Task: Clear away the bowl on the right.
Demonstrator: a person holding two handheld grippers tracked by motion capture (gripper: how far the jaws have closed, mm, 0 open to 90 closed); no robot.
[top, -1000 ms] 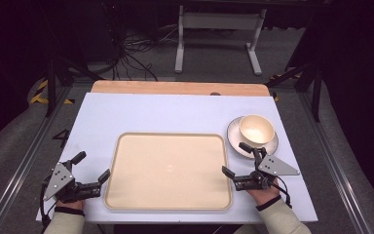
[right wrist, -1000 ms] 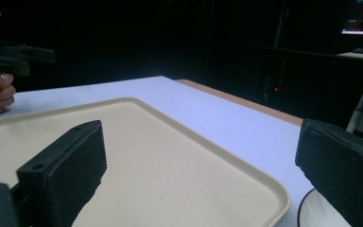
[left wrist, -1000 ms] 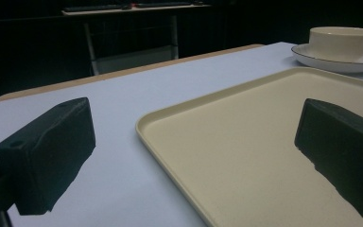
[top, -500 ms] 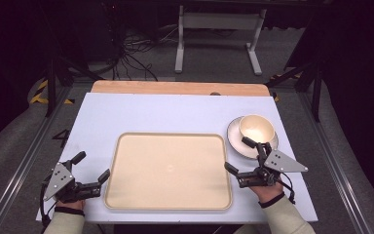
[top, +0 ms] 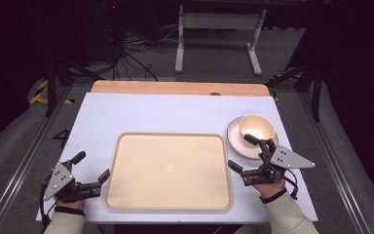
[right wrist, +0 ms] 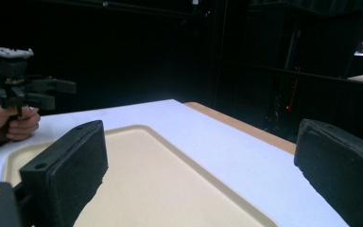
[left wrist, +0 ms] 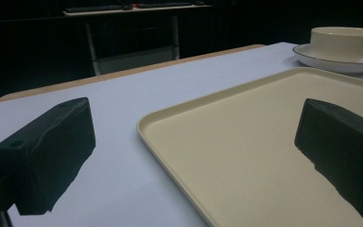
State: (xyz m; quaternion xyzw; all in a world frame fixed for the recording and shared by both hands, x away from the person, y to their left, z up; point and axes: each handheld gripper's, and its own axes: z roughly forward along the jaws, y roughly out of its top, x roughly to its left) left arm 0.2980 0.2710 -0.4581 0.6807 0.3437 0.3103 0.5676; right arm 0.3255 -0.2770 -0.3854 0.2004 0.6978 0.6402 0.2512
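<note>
White table [top: 175, 114]: bowl [top: 256, 127] beside right claw [top: 246, 152]

Both forearms come in low from the near edge. The left claw [top: 91, 166] is held level, jaws spread wide and holding nothing. The right claw [top: 243, 153] is likewise gaping, angled across toward the left hand [right wrist: 16, 124].
</note>
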